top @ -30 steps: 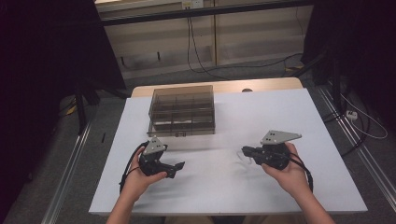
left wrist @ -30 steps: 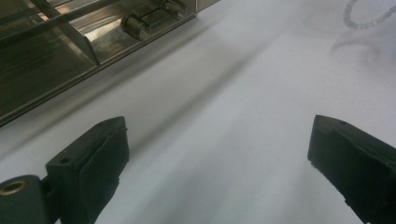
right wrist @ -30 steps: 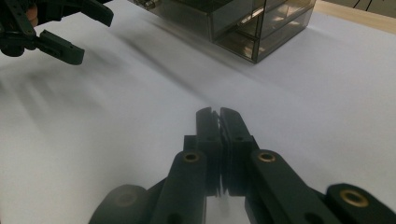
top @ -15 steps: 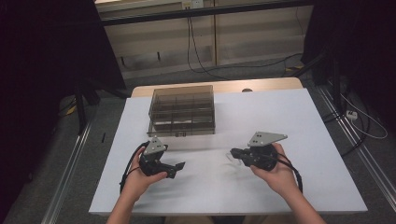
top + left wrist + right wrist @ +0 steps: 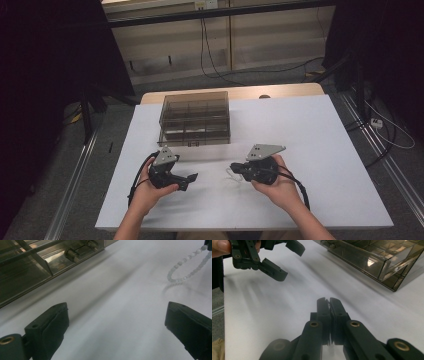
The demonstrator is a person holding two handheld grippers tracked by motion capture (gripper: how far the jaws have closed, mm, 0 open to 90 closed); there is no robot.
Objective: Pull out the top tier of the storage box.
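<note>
The bead string point(image 5: 183, 267) dangles from the right gripper point(image 5: 235, 169), pinched in its closed jaws just above the white table point(image 5: 320, 140). Left gripper point(image 5: 190, 179) sits wide open nearby, holding nothing. The clear box point(image 5: 196, 118) is behind them.

pale, perhaps translucent beads point(image 5: 185, 267); smoky-brown box point(image 5: 195, 118).
</note>
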